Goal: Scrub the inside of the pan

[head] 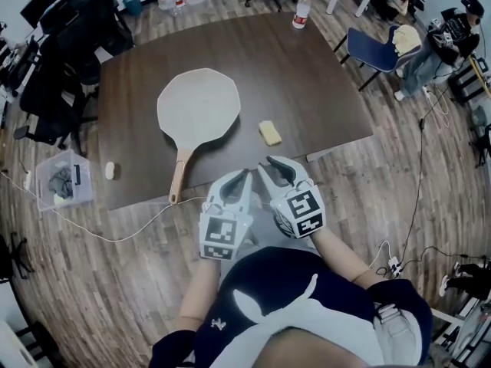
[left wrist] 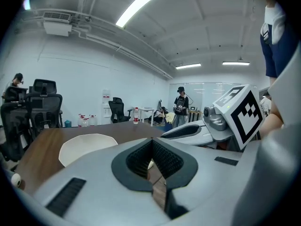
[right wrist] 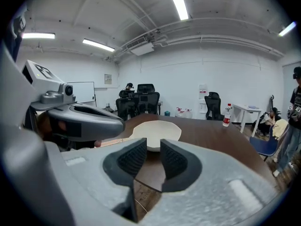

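Note:
A cream pan (head: 199,106) with a wooden handle (head: 180,176) lies on the dark wooden table (head: 314,90), handle pointing toward me. To its right lies a yellow sponge (head: 269,133). Both grippers hover side by side at the table's near edge, short of the pan and the sponge. My left gripper (head: 247,173) is shut with nothing between its pads (left wrist: 164,157). The jaws of my right gripper (head: 270,162) stand apart with only empty air between the pads (right wrist: 133,157). The pan (right wrist: 157,131) shows straight ahead in the right gripper view and to the left (left wrist: 84,147) in the left gripper view.
A water bottle (head: 302,11) stands at the table's far edge and a small white object (head: 110,170) lies near its left edge. Black office chairs (head: 69,44) crowd the left, a blue chair (head: 372,50) the right. A clear plastic box (head: 65,181) and a cable (head: 115,236) lie on the floor.

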`<state>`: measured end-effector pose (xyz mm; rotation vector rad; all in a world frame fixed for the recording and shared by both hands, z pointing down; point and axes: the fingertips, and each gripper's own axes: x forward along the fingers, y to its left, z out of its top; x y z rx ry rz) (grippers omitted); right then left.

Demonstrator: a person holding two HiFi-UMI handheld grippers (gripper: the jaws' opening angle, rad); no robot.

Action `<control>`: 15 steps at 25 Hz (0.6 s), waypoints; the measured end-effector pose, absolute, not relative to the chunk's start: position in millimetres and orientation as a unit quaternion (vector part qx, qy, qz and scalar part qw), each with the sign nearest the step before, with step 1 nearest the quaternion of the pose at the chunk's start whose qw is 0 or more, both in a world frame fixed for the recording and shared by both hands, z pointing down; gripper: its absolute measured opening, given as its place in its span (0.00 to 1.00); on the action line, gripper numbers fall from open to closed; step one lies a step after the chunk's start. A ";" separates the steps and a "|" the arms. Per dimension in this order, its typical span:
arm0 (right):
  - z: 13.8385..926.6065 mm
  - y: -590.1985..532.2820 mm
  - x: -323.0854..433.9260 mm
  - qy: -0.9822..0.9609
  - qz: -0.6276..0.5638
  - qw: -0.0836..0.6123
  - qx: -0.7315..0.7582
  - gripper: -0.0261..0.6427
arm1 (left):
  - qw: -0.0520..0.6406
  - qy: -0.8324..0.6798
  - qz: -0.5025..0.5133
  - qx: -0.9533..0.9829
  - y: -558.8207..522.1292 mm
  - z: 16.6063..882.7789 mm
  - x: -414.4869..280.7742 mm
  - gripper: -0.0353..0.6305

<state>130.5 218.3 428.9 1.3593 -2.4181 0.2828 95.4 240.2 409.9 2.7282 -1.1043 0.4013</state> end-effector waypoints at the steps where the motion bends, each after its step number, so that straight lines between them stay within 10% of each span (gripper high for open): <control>1: 436.4 209.4 134.3 -0.852 0.102 0.183 0.479 0.17 | 0.087 -0.372 0.137 0.914 232.2 414.0 97.4 0.06; 15: 532.2 101.7 194.4 -0.821 0.154 0.267 0.480 0.24 | 0.098 -0.379 0.183 0.902 136.9 462.7 124.5 0.06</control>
